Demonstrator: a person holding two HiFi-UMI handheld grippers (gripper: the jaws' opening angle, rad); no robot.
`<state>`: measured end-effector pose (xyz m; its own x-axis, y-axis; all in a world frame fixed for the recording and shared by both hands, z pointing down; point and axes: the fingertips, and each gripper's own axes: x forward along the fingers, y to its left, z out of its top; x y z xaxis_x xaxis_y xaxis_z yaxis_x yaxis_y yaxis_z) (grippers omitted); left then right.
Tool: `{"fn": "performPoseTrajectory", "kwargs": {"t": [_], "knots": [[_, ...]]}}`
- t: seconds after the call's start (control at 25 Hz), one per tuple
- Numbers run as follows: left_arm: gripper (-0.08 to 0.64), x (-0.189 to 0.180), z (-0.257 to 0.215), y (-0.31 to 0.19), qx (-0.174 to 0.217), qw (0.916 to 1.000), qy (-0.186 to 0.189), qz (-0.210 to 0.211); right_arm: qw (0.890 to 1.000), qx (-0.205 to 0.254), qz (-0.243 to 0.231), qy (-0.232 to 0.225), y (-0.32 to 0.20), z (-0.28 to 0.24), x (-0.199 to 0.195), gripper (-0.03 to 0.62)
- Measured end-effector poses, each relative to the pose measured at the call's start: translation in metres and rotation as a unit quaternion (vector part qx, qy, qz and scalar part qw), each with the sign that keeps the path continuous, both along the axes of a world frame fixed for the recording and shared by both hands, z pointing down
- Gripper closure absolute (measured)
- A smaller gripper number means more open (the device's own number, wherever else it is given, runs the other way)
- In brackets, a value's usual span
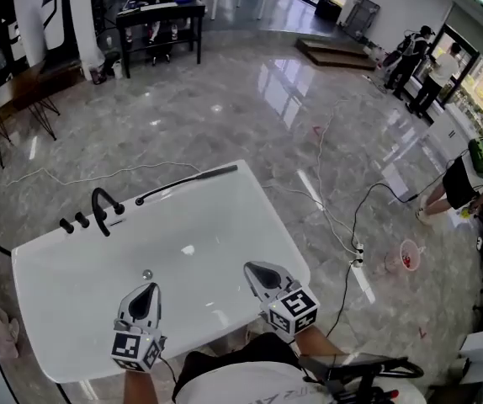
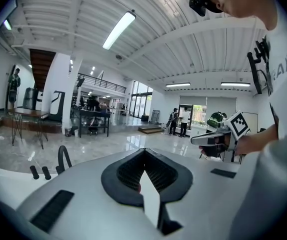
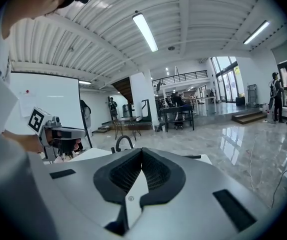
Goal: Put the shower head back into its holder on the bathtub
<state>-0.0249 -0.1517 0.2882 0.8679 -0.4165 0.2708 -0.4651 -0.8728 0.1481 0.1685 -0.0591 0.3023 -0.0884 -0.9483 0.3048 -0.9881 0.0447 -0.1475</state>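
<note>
Left gripper [image 1: 146, 291], right gripper [image 1: 256, 271]: jaws fully closed, empty, above bathtub [image 1: 225, 225]. Only head view shows whole shower head [image 1: 187, 180] along far rim; left gripper view catches faucet [image 2: 64, 147].

A glossy grey marble floor [image 1: 225, 116] fills the room. At the far left stands a black bench [image 1: 159, 15] with small items on top. A low wooden platform [image 1: 334, 53] lies far back, right of centre. Two people [image 1: 414, 57] stand together at the far right. Nearer on the right, another person [image 1: 477, 171] in a green cap bends low. A black cable [image 1: 368, 200] runs to a white power strip [image 1: 361, 272], just beside a round pink container [image 1: 407, 255].
</note>
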Motion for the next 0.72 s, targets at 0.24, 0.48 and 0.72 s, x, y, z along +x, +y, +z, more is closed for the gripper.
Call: {"fn": "performPoseTrajectory", "kwargs": {"t": [0.24, 0.48, 0.72], "knots": [[0.545, 0.084, 0.014, -0.002, -0.011, 0.9996, 0.014, -0.024, 1.0, 0.007, -0.004, -0.006, -0.001, 0.018, 0.087, 0.581], [0.545, 0.162, 0.017, 0.002, -0.008, 0.9988, -0.004, -0.048, 1.0, -0.007, -0.009, -0.018, 0.0, 0.034, 0.171, 0.581], [0.545, 0.206, 0.042, -0.008, -0.022, 0.9993, 0.002, -0.029, 1.0, -0.017, -0.003, -0.025, -0.016, 0.062, 0.206, 0.581]]}}
